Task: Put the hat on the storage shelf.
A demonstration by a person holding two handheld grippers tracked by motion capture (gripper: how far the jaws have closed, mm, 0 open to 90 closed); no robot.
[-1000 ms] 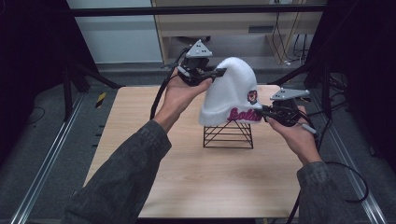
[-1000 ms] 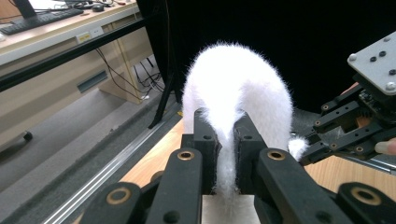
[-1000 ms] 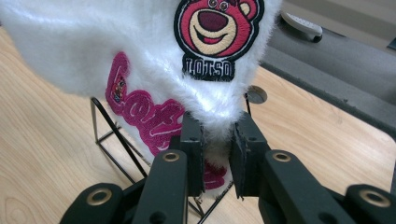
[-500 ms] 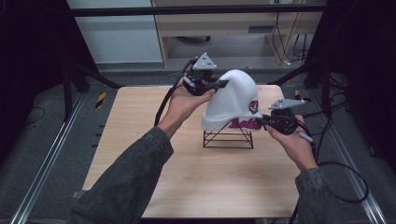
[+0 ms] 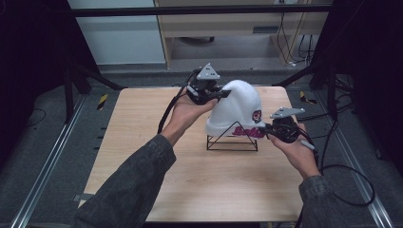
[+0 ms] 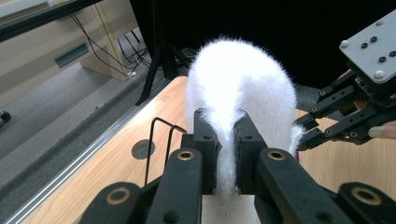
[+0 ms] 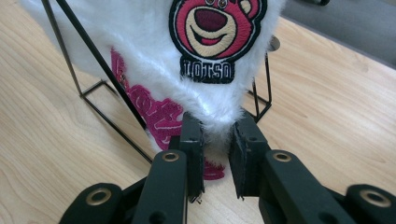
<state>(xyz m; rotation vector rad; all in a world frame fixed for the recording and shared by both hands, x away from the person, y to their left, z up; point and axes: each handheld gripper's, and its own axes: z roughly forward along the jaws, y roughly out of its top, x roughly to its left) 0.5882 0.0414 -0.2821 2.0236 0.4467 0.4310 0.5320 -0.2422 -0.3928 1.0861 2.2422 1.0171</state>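
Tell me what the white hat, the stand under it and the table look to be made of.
Hat: fluffy white plush, probably synthetic; loose fibres at its edges, stitched patch.
Stand: thin black wire, likely painted metal; bent rods.
Table: pale wood or wood-look laminate; matte grain lines.

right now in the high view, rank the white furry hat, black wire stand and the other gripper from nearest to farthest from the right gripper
1. White furry hat: its rim is pinched in the right gripper.
2. Black wire stand: just left of that gripper, under the hat.
3. Left gripper: farthest, at the hat's far left side.

Fluffy white cloth hat (image 5: 237, 107), thin black wire stand (image 5: 232, 141), seemingly matt wooden table (image 5: 142, 128)
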